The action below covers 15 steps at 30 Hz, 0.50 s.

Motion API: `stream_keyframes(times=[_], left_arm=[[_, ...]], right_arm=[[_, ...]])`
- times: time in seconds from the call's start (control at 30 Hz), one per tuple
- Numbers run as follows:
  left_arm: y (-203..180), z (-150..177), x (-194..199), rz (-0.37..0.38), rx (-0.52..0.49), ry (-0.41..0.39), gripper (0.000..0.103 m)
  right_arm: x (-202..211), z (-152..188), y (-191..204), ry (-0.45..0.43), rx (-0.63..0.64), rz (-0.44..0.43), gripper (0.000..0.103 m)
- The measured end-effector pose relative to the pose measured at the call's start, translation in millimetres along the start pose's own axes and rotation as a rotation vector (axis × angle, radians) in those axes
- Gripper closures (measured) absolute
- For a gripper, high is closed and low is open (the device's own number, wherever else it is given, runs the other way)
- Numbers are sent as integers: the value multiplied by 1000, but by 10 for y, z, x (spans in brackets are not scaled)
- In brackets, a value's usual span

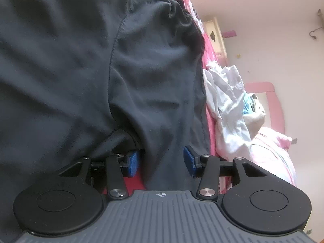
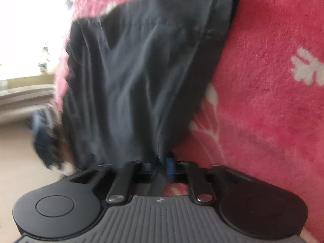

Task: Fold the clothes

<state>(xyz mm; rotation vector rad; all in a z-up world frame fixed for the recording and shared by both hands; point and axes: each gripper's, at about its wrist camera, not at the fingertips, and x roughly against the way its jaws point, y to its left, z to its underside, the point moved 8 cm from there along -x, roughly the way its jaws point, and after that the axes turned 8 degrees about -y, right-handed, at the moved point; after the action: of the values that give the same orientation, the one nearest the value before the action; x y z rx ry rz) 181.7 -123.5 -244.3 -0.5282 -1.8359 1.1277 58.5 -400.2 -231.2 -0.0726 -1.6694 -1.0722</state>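
The dark grey garment (image 1: 85, 64) lies spread on a pink blanket (image 2: 263, 101) covering the bed, one hemmed end reaching toward the bed's edge. The left tool (image 1: 161, 163) stands with blue pads apart, a fold of cloth between them. The right tool (image 2: 162, 170) is clamped on the cloth. A white clothes heap (image 1: 226, 109) lies beside the garment.

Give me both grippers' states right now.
Left gripper: open, dark grey fabric garment lying between its blue pads.
Right gripper: shut on the garment.
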Motion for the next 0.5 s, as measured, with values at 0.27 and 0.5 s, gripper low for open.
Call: stream_keyframes(times=[0.27, 0.5], left_arm=[[14, 29, 67, 20, 9, 13, 58], [45, 1, 51, 34, 62, 20, 58]], right_arm=[[423, -55, 58, -155, 218, 197, 93], [353, 724, 1275, -227, 1059, 179, 59]])
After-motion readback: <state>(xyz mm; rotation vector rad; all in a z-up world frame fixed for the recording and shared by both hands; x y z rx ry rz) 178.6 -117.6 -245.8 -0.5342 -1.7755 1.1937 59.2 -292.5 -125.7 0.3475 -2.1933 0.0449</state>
